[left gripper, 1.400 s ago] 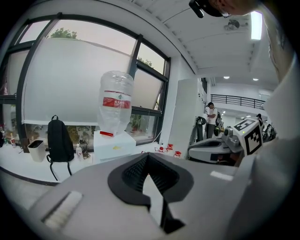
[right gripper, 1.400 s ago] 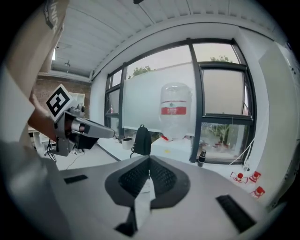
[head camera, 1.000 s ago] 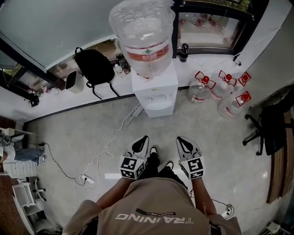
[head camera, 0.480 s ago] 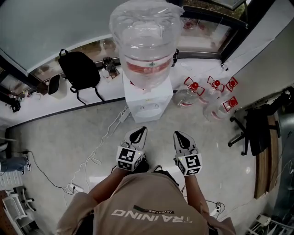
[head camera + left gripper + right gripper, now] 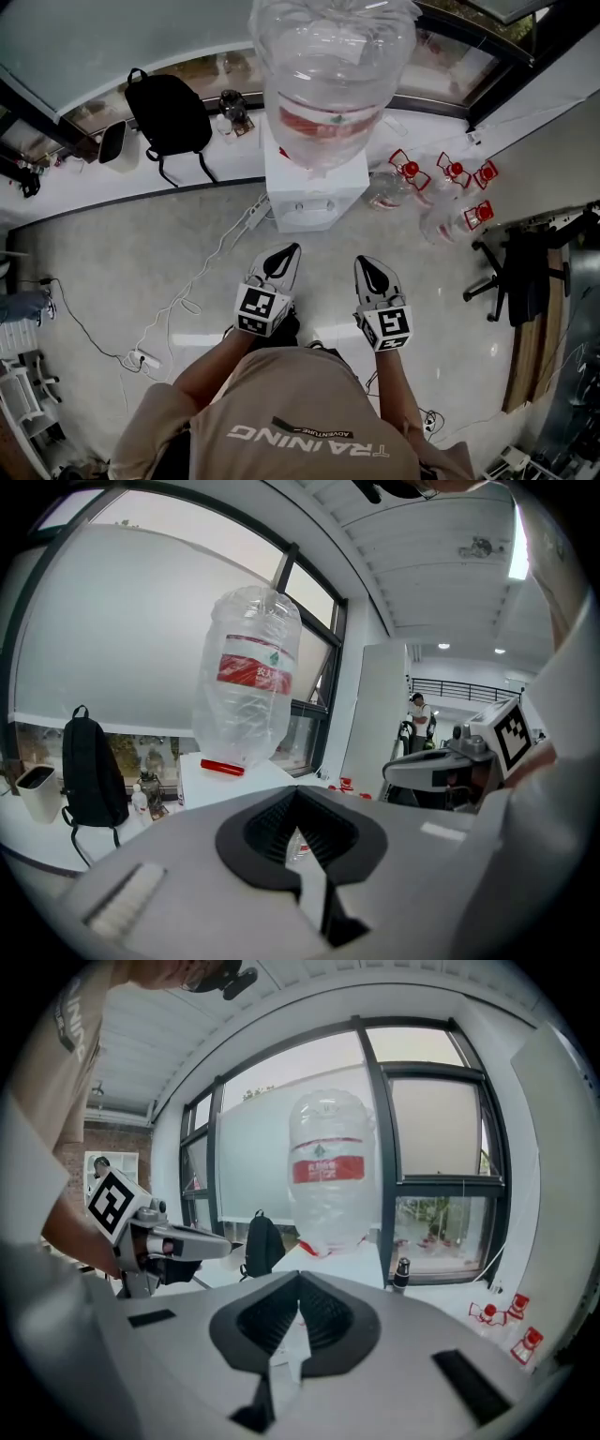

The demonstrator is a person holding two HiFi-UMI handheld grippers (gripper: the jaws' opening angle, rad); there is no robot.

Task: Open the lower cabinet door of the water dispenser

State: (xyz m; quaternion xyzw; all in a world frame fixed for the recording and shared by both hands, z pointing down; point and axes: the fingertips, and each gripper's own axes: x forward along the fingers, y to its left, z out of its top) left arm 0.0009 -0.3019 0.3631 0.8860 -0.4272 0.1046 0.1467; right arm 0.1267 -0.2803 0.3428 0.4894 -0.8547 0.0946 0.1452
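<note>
Grey polished floor [image 5: 112, 272] fills most of the head view and runs up to a white ledge under the windows. At the floor's far edge, against that ledge, stands the white water dispenser [image 5: 317, 192] with a big clear bottle [image 5: 330, 75] upended on its top. From this steep angle I see only the dispenser's top and tap panel. Its lower cabinet door I cannot make out.

I have both grippers side by side above the floor, near the dispenser's front but apart from it, pointing toward it. On my left gripper [image 5: 287, 253] the jaws are together with nothing between them, as its own view shows. The right gripper [image 5: 368, 266] likewise has its jaws closed tip to tip and empty.

A black backpack [image 5: 169, 117] sits by the ledge to the left of the dispenser. Several clear jugs with red caps [image 5: 441, 192] are clustered just to its right. A white power strip [image 5: 258, 208] lies on the floor beside the dispenser's left side. A black office chair [image 5: 520, 277] stands at the floor's right edge.
</note>
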